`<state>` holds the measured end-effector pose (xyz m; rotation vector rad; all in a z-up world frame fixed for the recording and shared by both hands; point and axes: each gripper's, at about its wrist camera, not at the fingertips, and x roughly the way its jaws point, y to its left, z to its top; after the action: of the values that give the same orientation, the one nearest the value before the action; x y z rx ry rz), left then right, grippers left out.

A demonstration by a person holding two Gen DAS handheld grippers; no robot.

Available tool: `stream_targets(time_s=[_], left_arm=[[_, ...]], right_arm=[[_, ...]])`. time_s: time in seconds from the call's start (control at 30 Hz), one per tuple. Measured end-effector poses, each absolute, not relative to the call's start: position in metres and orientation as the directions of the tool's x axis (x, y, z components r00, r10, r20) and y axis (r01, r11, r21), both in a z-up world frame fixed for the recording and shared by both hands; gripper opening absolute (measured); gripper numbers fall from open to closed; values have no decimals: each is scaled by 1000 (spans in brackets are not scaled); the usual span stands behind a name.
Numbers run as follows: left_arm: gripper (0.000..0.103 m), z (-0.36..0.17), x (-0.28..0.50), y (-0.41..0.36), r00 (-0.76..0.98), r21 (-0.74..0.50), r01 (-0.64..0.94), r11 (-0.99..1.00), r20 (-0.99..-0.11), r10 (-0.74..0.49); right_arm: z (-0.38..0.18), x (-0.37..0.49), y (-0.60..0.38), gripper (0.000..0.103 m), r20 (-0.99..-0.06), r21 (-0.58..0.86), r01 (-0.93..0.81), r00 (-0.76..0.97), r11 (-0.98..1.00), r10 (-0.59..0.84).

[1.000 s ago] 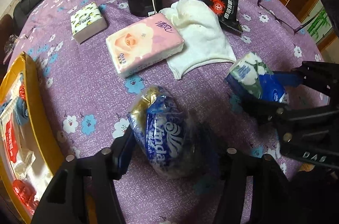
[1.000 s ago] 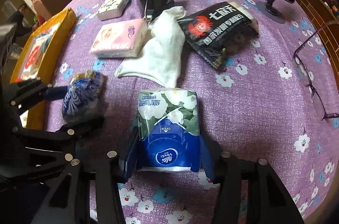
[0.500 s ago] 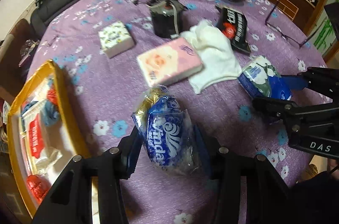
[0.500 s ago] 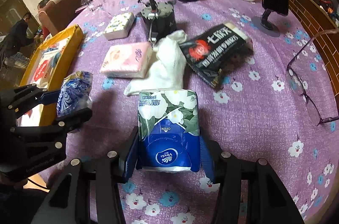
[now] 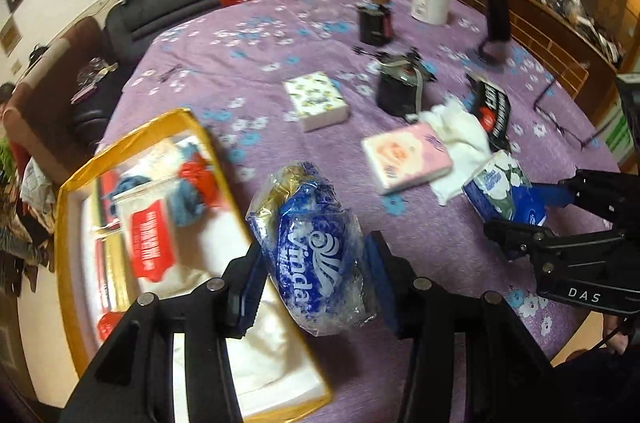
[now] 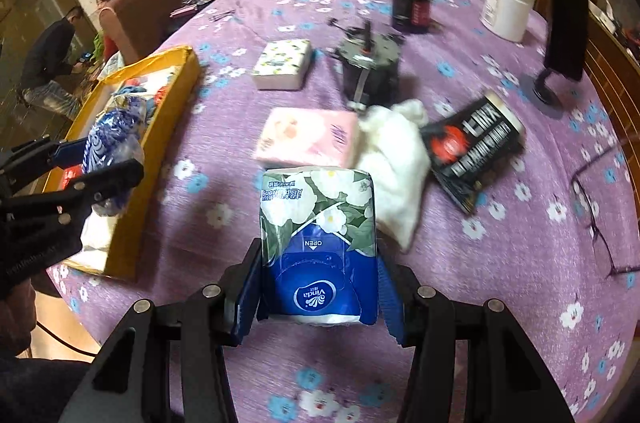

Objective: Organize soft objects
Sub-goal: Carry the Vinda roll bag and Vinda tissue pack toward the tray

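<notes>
My left gripper is shut on a crinkly blue Vinda tissue bag, held in the air by the right rim of the yellow box. The same bag shows at the left of the right wrist view, over the box. My right gripper is shut on a blue and floral Vinda tissue pack, lifted above the table. A pink tissue pack, a white cloth and a yellow-flowered tissue pack lie on the purple tablecloth.
A black snack bag, a black motor-like device, a dark bottle, a white jar, a black stand and glasses sit on the table. The yellow box holds red and white packets. People sit at the far left.
Both grippers have risen with their packs. The left one has swung left, so the blue bag now hangs by the yellow box's rim instead of over the cloth.
</notes>
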<state>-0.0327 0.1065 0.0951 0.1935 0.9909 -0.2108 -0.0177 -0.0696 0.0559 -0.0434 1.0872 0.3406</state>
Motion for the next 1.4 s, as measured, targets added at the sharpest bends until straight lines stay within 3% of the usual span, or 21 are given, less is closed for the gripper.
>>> stream_targets(time_s=[0.7, 1.4], left_arm=[[48, 98, -33, 232, 548, 7, 10, 1000, -836, 0], [48, 72, -17, 298, 478, 16, -23, 1000, -878, 25]], right_arm=[[96, -7, 53, 56, -859, 157, -526, 345, 836, 378], [66, -3, 160, 56, -882, 204, -625, 216, 754, 418]])
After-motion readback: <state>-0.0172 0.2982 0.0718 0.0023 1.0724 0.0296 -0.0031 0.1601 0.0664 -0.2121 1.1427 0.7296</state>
